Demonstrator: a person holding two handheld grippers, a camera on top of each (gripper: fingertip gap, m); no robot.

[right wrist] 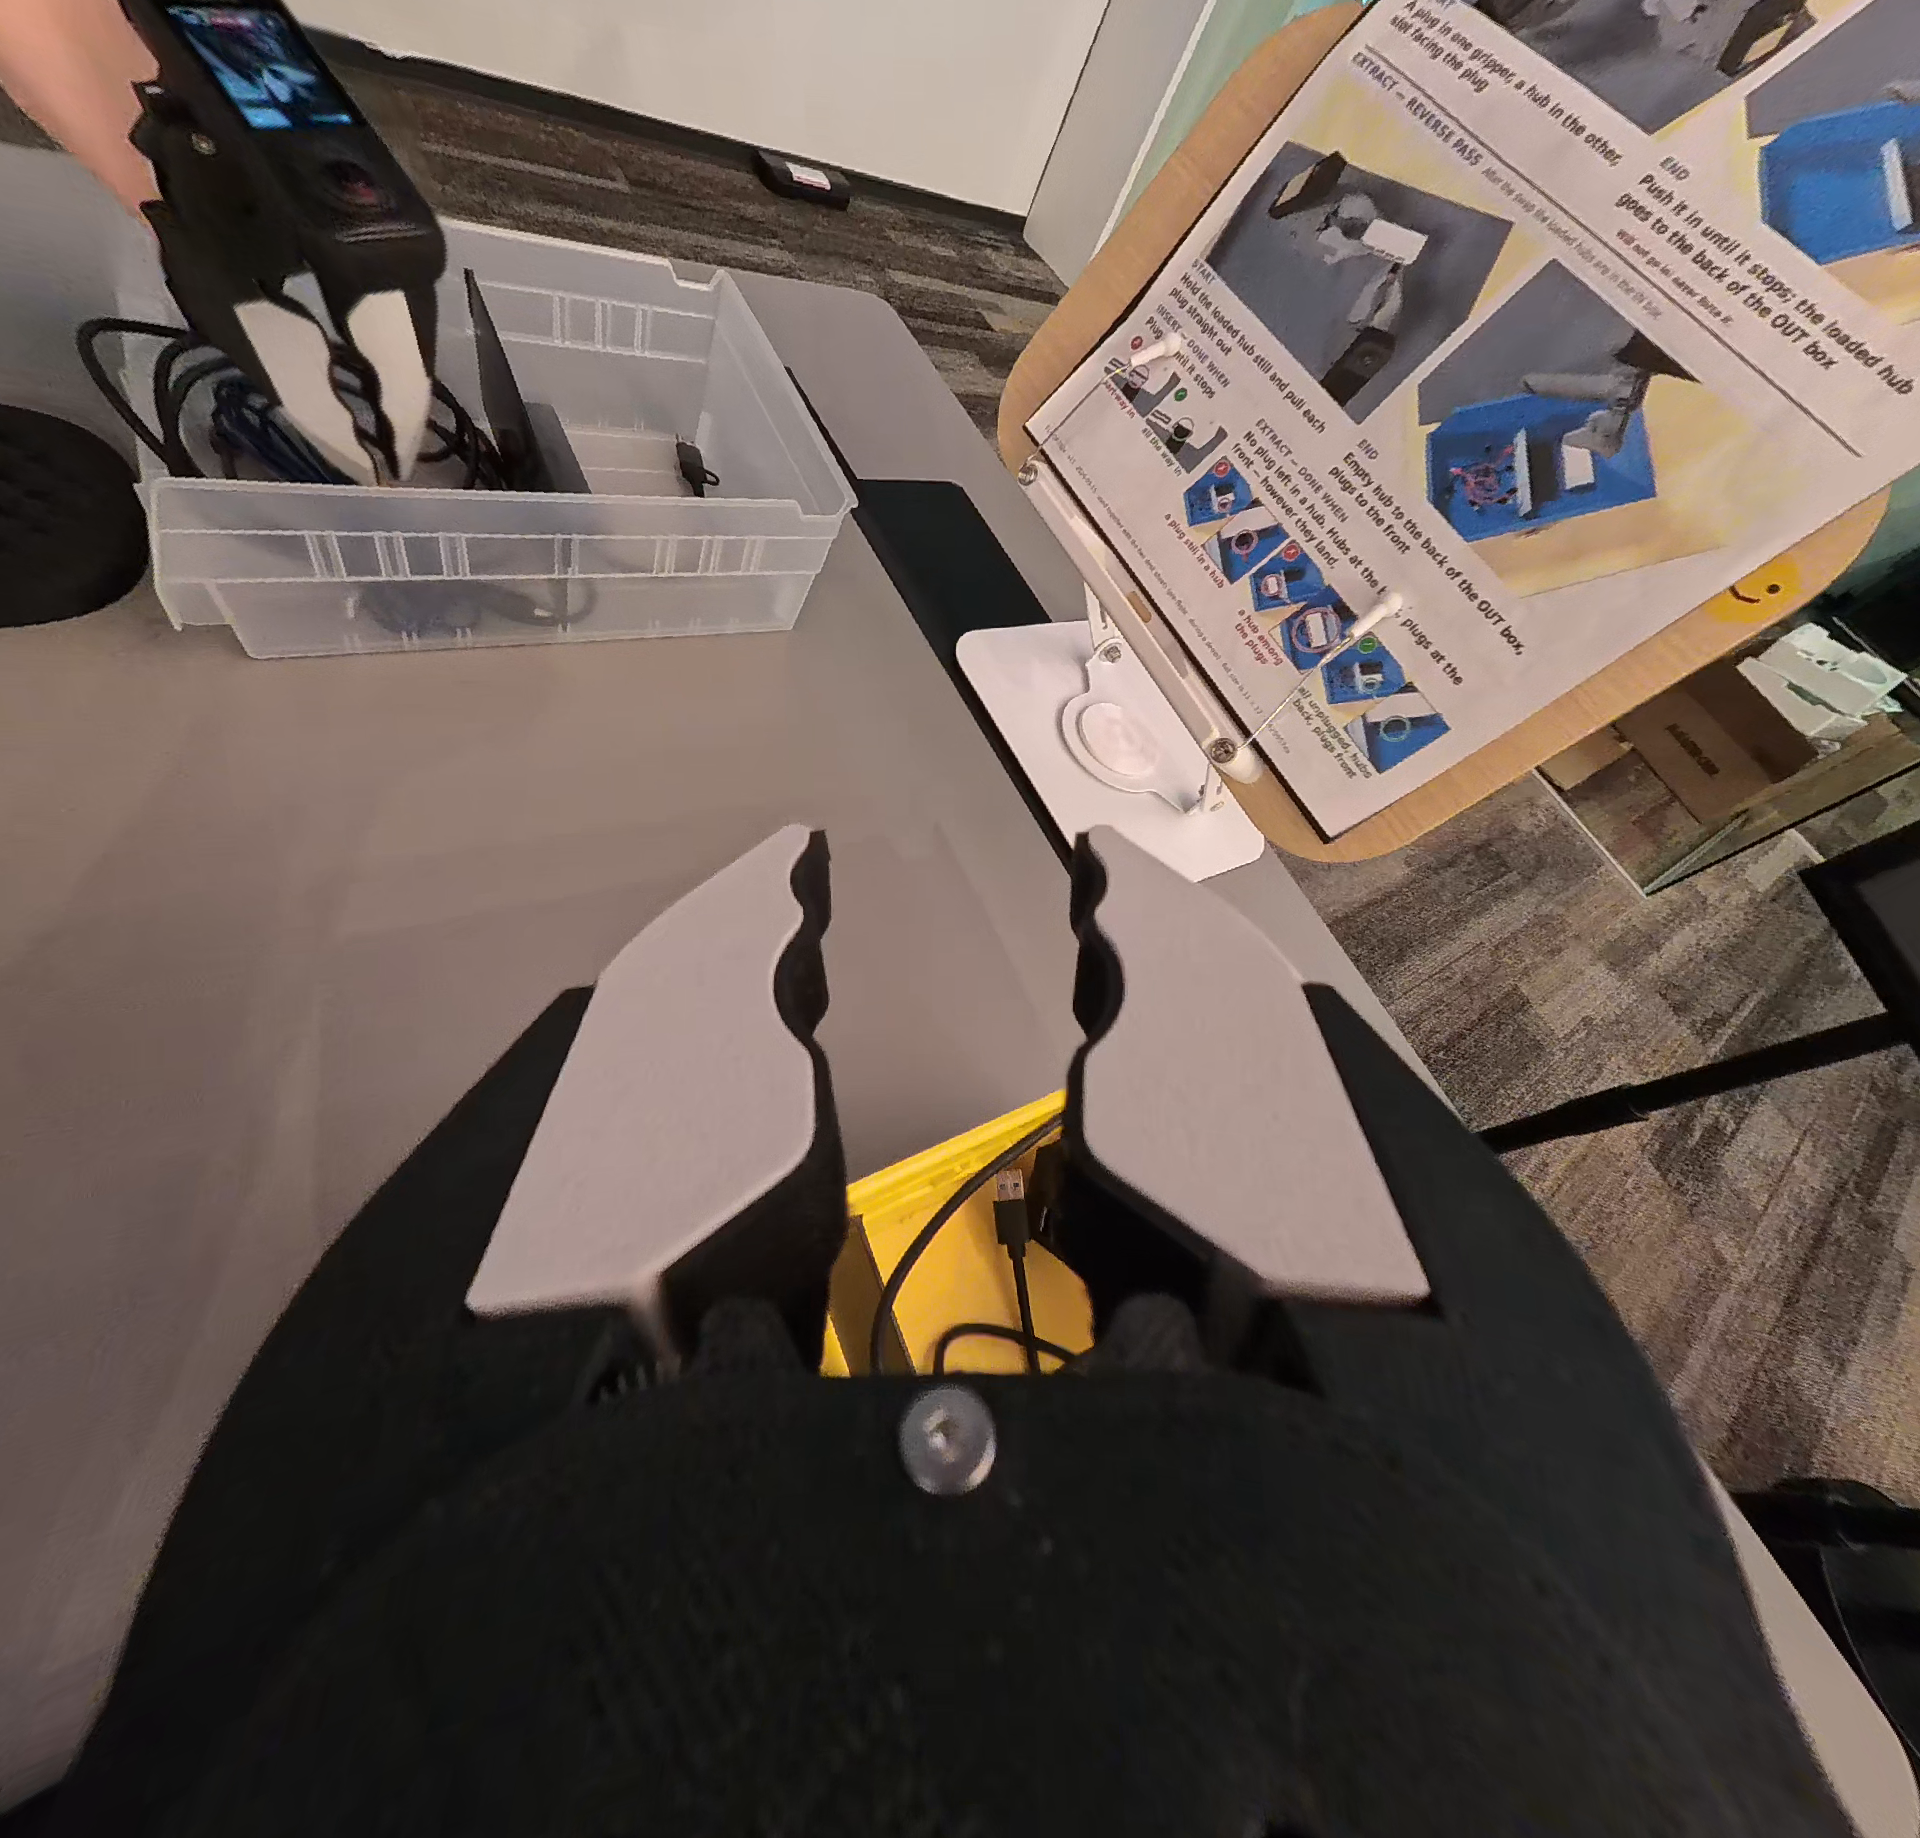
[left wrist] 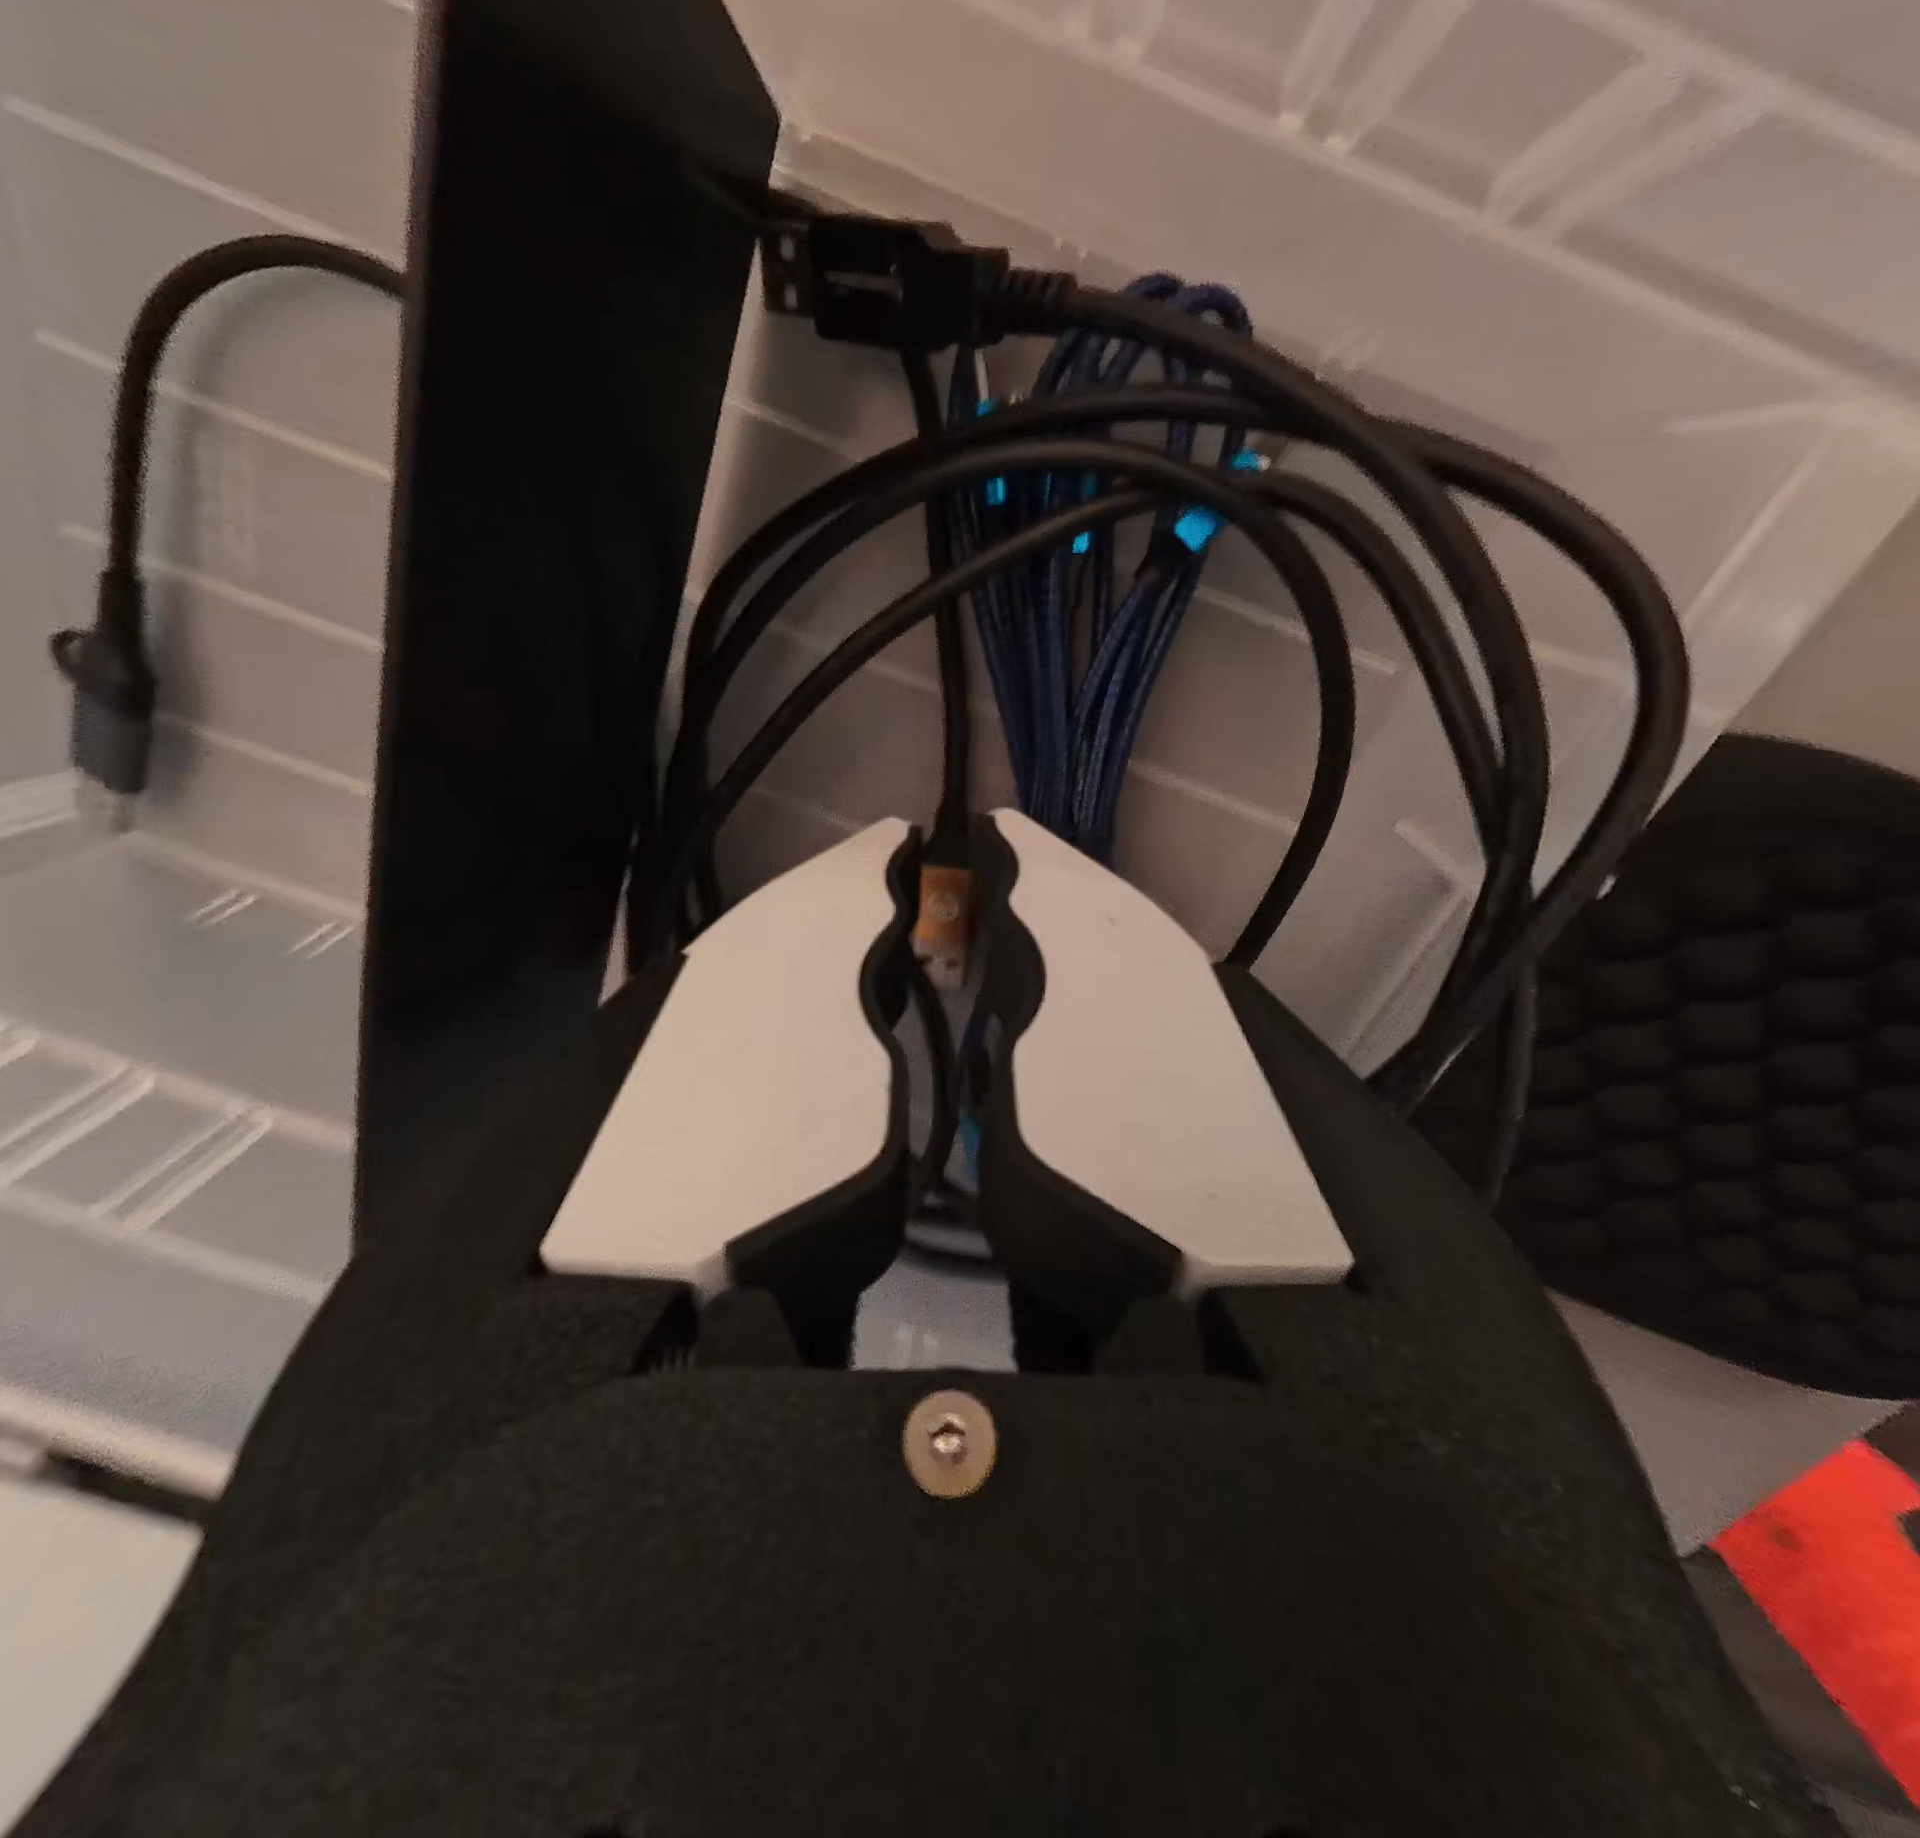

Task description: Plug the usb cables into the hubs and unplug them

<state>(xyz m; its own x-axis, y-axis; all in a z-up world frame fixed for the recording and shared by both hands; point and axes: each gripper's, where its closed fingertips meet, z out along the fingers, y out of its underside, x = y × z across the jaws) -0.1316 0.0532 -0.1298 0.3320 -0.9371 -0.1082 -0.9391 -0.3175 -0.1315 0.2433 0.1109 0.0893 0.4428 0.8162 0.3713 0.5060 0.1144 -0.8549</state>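
Gripping a black cable's USB plug (left wrist: 940,915) between the clenched fingers of the left gripper (left wrist: 951,853), down inside the clear plastic bin (left wrist: 187,957) — so lifting straight up and slowly seems best, letting the cord slide free of the tangle of black cables (left wrist: 1455,562) and blue braided cables (left wrist: 1081,708) rather than dragging the whole bundle along. Keeping clear of the tall black divider (left wrist: 561,541) just to the left, and of the stubby black connector block (left wrist: 883,276) poking out of its edge, where a neighbouring cable is already seated. Holding the plug by its body, metal tip kept exposed and unbent, since a skewed grip probably means a jammed insertion later. Further right — waiting released, fingers spread and holding nothing, the right gripper (right wrist: 948,853) hovering over the grey table (right wrist: 416,801) above a yellow box (right wrist: 956,1269) with a loose black USB cable (right wrist: 1013,1217) in it; hub not clearly identifiable, so its place cannot be told.
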